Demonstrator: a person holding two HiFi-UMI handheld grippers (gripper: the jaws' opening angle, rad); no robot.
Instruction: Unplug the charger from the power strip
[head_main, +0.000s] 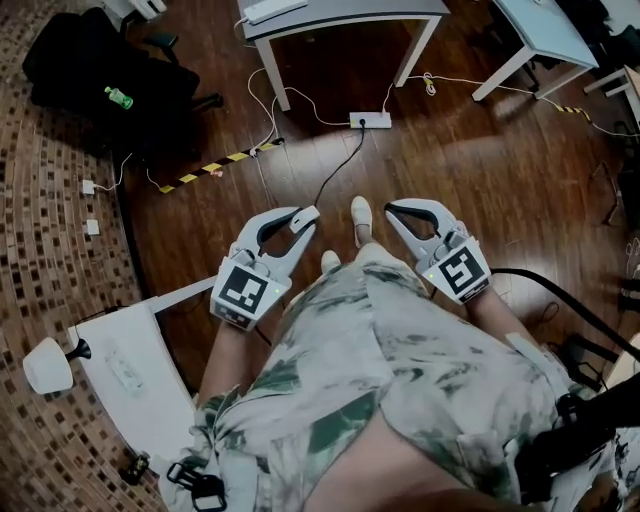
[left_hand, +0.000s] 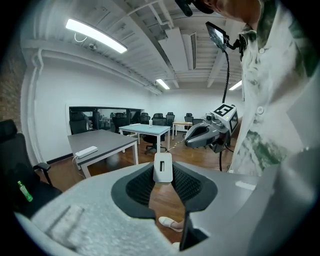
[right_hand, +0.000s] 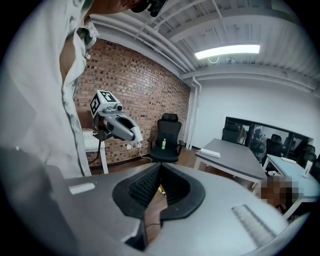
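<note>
We look down on a wooden floor that fills most of the head view, with the person in a leaf-patterned shirt taking up the 6 o'clock half. A grey surface stands at 12 o'clock. A black office chair sits at 10 o'clock, and a white surface lies at 8 o'clock.

We hold both claws in front of the body, pointing toward 12 o'clock. The left claw sits at 7 o'clock of the power strip, and its jaws stand partly apart, clamped on the charger, a small white block with a dark slot that is pinched at the jaw tips. The right claw is level with it at the body's other side. Its jaws are closed with the tips meeting, and nothing is between them.

The power strip lies on the floor at 12 o'clock from our feet, well apart from the charger. A black cable runs from it toward 7 o'clock, ending near the left claw's tip; we cannot tell whether it joins the charger. A pale shoe shows between the claws, and a green bottle lies on the chair.
</note>
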